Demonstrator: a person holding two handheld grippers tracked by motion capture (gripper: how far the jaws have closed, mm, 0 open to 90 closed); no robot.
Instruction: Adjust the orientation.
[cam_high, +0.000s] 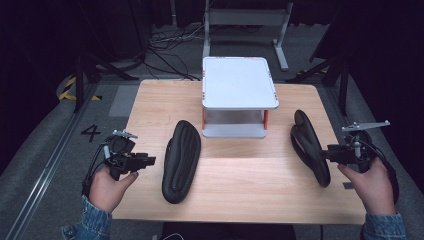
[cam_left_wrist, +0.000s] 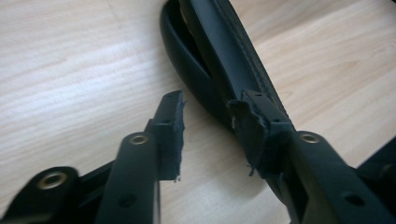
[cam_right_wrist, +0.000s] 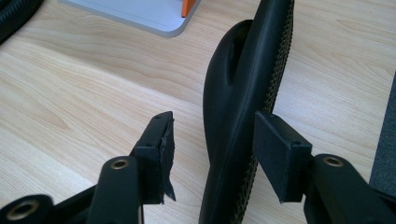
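Two black slippers lie on the wooden table (cam_high: 240, 185). The left slipper (cam_high: 181, 160) (cam_left_wrist: 224, 42) lies flat, sole up, left of centre. My left gripper (cam_high: 150, 160) (cam_left_wrist: 210, 105) is open just left of it, its right jaw close to the slipper's edge. The right slipper (cam_high: 310, 147) (cam_right_wrist: 238, 93) stands on its side near the table's right edge. My right gripper (cam_high: 325, 152) (cam_right_wrist: 215, 122) is open with this slipper's rim between the jaws. The right pad (cam_right_wrist: 280, 154) sits close against it and the left pad is apart.
A small white two-level rack (cam_high: 239, 82) (cam_right_wrist: 140, 14) with orange posts stands at the back centre of the table. Bare wood lies between the two slippers. Cables and stand legs are on the dark floor behind. The left slipper's tip (cam_right_wrist: 14, 14) appears in the right gripper view.
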